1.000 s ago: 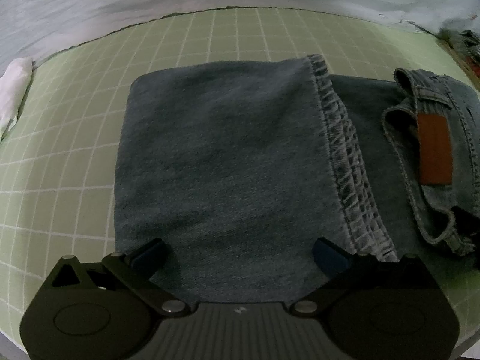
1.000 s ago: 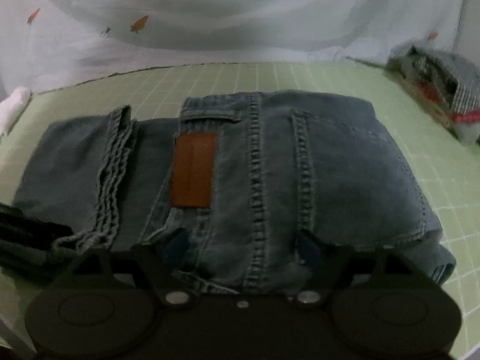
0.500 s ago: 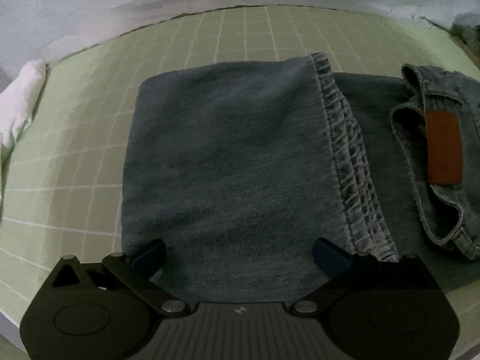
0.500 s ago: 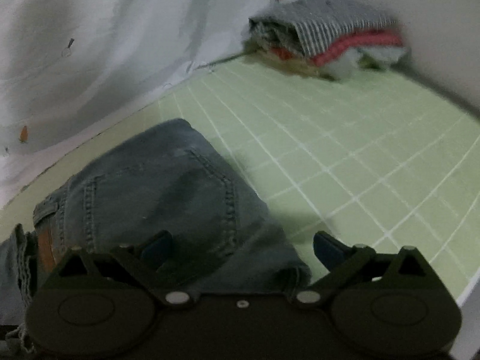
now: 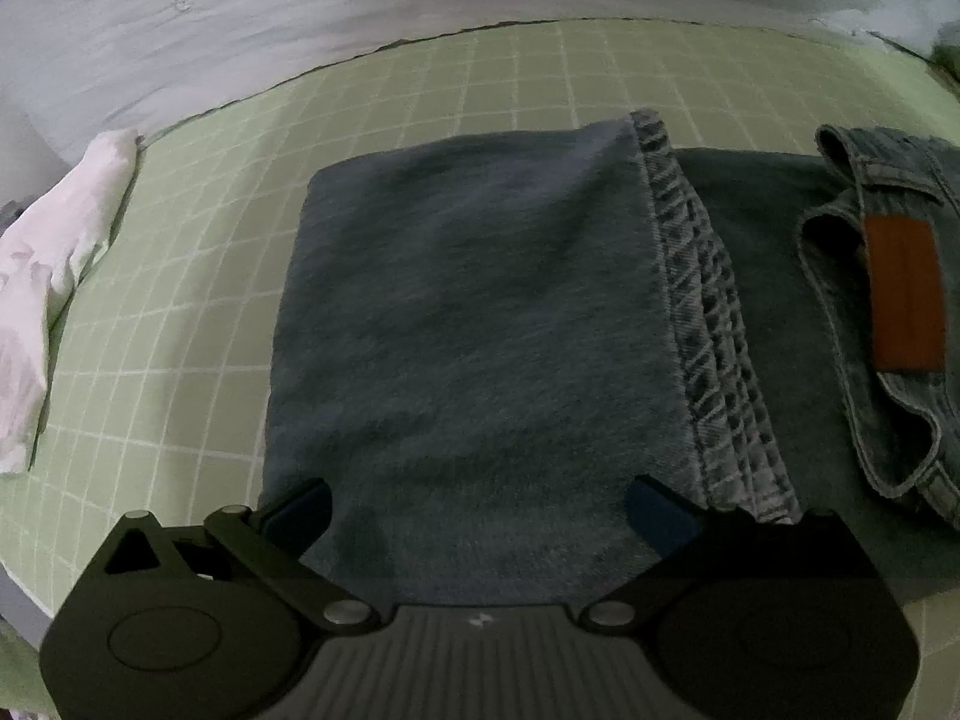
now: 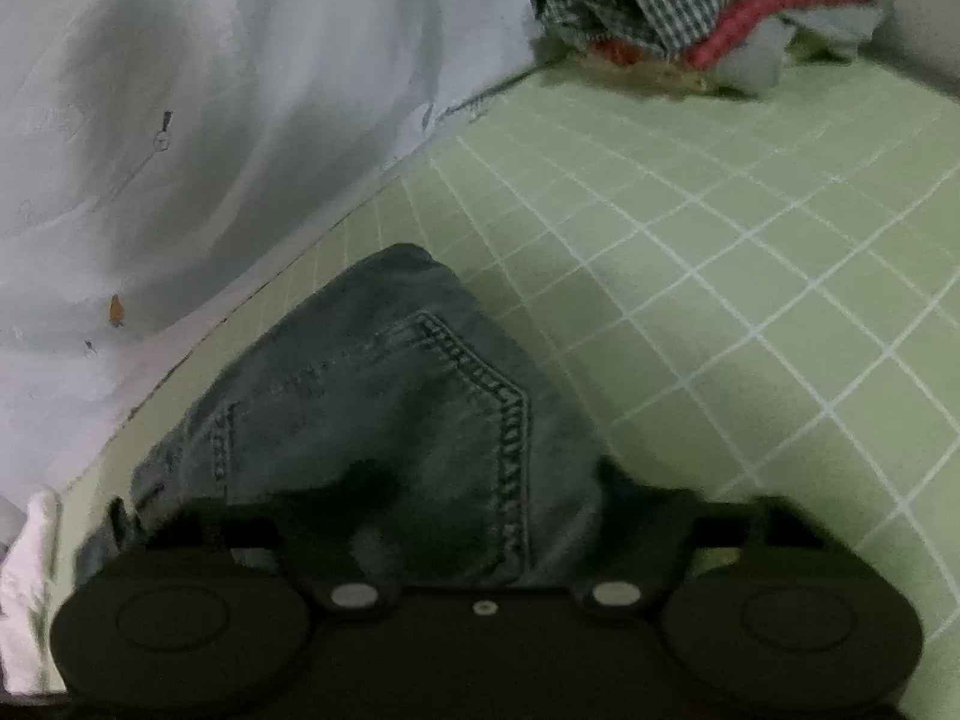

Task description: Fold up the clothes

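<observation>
1. Left wrist view is taking in the green grid mat [image 5: 180, 312] covering the counter, which is lying under everything else; a pale sheet with small carrot prints [image 5: 240, 30] is hanging behind its far edge.
2. Jeans [image 5: 480, 330] are lying folded on the mat, the leg panel doubled over so that its stitched hem [image 5: 702, 324] is running down the right side of the fold, and the waistband with a brown leather patch [image 5: 903, 294] is lying just right of that hem.
3. Right wrist view is showing the seat end of the jeans [image 6: 384, 420], the back pocket stitching facing up, with bare mat [image 6: 750, 300] stretching away to the right of the jeans.
4. A stack of folded clothes [image 6: 708, 12], checked on top and red beneath, is sitting at the far edge of the mat, well apart from the jeans.
5. A crumpled white cloth [image 5: 54, 276] is lying at the mat's left edge, well left of the jeans.
6. Left tongs [image 5: 480, 510] are standing released, spread wide over the near edge of the folded leg.
7. Right tongs [image 6: 390, 516] are sitting low against the denim; whether they are clenching it I cannot tell, since their tips are blurred and dark.
</observation>
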`<action>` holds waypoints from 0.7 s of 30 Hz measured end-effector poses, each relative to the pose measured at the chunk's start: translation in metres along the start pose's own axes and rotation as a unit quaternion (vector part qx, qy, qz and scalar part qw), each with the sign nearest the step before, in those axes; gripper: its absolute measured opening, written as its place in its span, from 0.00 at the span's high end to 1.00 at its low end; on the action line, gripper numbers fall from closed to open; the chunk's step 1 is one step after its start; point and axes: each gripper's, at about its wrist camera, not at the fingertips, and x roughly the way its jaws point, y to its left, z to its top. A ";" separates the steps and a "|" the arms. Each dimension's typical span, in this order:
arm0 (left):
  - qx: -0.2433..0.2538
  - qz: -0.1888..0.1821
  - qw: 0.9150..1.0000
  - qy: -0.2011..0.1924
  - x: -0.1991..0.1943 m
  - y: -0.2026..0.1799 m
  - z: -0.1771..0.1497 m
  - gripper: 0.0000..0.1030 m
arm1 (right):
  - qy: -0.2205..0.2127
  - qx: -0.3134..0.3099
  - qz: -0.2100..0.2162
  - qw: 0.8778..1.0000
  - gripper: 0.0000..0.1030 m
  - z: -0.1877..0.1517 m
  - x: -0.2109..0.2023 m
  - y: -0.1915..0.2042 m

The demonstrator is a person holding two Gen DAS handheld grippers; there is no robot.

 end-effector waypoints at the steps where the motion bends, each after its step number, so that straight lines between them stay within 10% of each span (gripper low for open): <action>1: -0.003 0.000 1.000 0.000 0.000 0.000 0.000 0.00 | 0.003 0.022 0.010 1.000 0.65 0.000 -0.001 -0.004; 21: -0.021 -0.015 1.000 -0.010 -0.020 0.036 0.004 0.00 | -0.081 0.057 0.176 0.979 0.81 -0.002 -0.075 0.089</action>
